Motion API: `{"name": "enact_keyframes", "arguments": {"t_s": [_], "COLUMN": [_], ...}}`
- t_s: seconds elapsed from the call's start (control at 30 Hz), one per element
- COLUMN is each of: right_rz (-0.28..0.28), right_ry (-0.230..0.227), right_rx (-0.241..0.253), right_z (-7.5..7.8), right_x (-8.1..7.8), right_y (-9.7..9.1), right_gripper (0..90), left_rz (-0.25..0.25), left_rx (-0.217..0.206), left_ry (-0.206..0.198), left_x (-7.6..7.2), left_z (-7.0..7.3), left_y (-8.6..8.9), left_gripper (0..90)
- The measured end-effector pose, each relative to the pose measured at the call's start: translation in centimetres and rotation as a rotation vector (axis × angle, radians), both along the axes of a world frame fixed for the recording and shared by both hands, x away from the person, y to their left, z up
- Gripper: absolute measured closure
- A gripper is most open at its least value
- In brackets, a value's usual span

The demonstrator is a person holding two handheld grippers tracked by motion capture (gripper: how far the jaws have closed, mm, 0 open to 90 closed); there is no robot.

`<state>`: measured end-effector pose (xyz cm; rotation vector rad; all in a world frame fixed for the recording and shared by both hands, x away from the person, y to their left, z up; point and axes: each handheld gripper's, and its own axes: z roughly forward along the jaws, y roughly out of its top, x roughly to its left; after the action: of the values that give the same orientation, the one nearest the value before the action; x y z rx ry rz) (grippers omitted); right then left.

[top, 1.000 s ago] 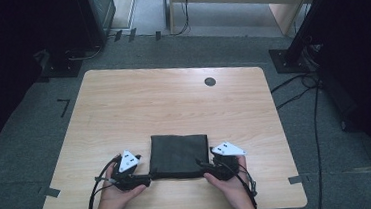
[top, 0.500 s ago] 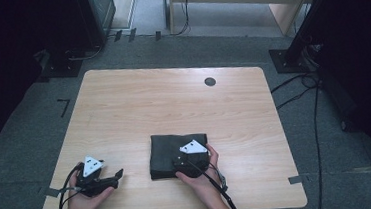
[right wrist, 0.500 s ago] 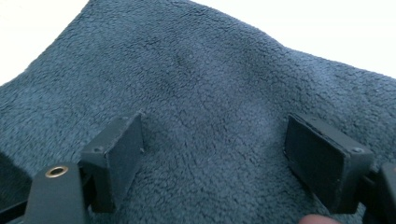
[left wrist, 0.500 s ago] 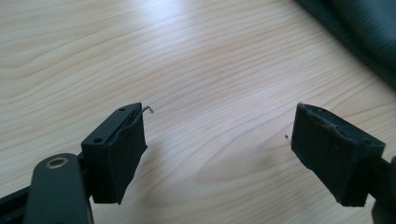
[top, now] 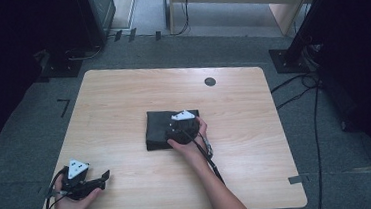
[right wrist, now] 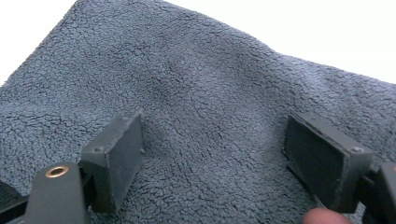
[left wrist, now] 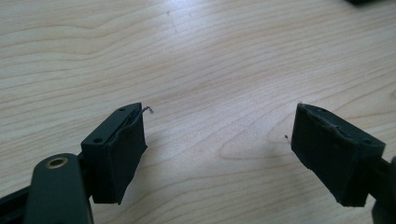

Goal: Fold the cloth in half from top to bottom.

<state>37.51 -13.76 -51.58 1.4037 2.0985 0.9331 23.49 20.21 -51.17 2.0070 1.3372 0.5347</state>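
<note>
Folded dark cloth (top: pixel 161 130) at tabletop (top: pixel 122 97) centre. Right gripper (right wrist: pixel 212 154) over its 3 o'clock half, jaws just opened wide, gripping nothing. Left gripper (left wrist: pixel 217 149) at 8 o'clock, spread, empty. Risk: one-sided pinch drags folds apart.

A dark grey folded cloth (top: pixel 158 130) lies flat near the middle of the wooden table (top: pixel 123 99), slightly toward the person's side. It forms 1 compact, roughly square bundle. Up close its surface (right wrist: pixel 196 107) is nubbly fleece, gently rumpled.
</note>
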Motion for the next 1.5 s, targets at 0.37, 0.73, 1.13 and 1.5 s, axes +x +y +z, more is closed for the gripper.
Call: {"name": "enact_keyframes", "arguments": {"t_s": [0.37, 0.73, 1.13, 1.5], "right_rz": [0.006, 0.017, -0.016, -0.115], "right_ry": [0.01, -0.015, -0.074, -0.032], "right_rx": [0.008, 0.05, 0.031, 0.048], "right_z": [0.1, 2.3, 4.7, 2.4], "right_x": [3.9, -0.4, -8.7, -13.7], "right_y": [-0.6, -4.9, -15.4, -22.5], "right_gripper": [17.2, 14.4, 13.7, 13.8], "left_rz": [-0.017, -0.012, 0.0, 0.001], "left_rx": [0.03, 0.031, 0.033, 0.033], "left_ry": [0.014, -0.009, -0.007, -0.006], "left_x": [0.0, 0.1, 0.3, 0.4], "left_z": [-0.3, -0.6, -0.6, -0.6], "left_y": [-0.4, -0.6, -0.8, -0.8], "left_gripper": [18.3, 15.3, 15.3, 15.3]}}
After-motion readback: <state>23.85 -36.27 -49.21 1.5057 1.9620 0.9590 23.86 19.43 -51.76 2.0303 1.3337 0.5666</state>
